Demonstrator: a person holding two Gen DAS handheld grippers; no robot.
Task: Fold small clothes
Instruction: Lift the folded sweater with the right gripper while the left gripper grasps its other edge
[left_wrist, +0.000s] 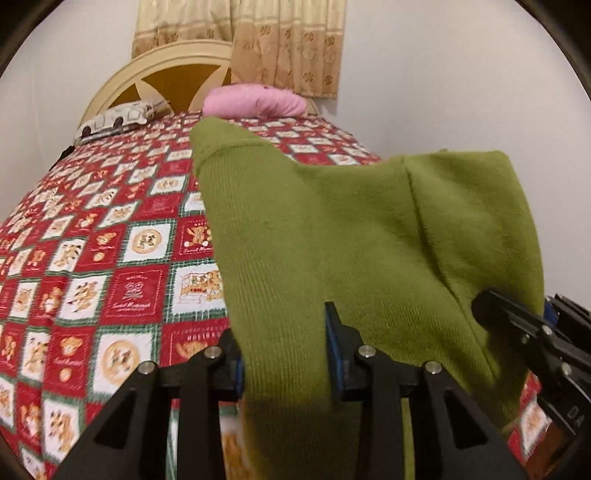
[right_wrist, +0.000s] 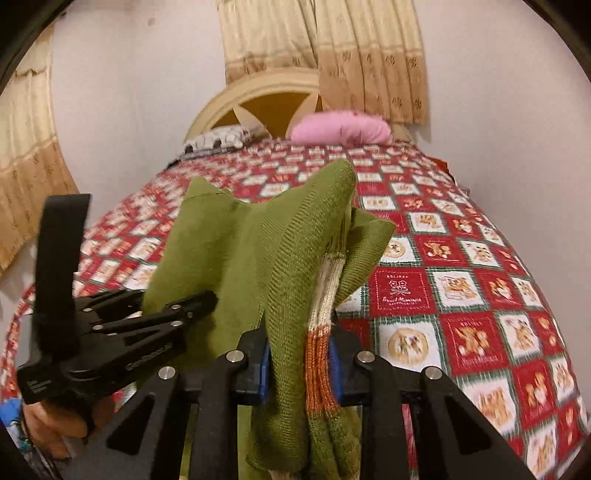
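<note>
Left wrist view shows a green knitted garment (left_wrist: 369, 236) lifted above the bed and stretched between both tools. The left hand-held gripper (left_wrist: 284, 358) has its two fingers set fairly apart, with a thick fold of the green fabric passing between the blue pads (left_wrist: 334, 354); the cloth fills the gap and drapes down below them, so it appears clamped on that fold. At the right edge of the same view the right hand-held gripper (left_wrist: 487, 306) reaches in with its tip pressed into the garment's far side.

From the right wrist view, the right hand-held gripper (right_wrist: 299, 365) is closed to a narrow gap on a bunched edge of the garment (right_wrist: 229, 266), including a strip of orange, cream and green ribbing (right_wrist: 319, 354). The left hand-held gripper (right_wrist: 207, 299) comes in from the left with its tip touching the green cloth.

Under the garment lies the bed (right_wrist: 461, 295), covered in a red, white and green checked sheet with bear prints. A pink pillow (right_wrist: 340, 127) and a patterned pillow (right_wrist: 218, 140) sit by the cream headboard (right_wrist: 258, 92), with beige curtains (right_wrist: 332, 37) on the wall behind
</note>
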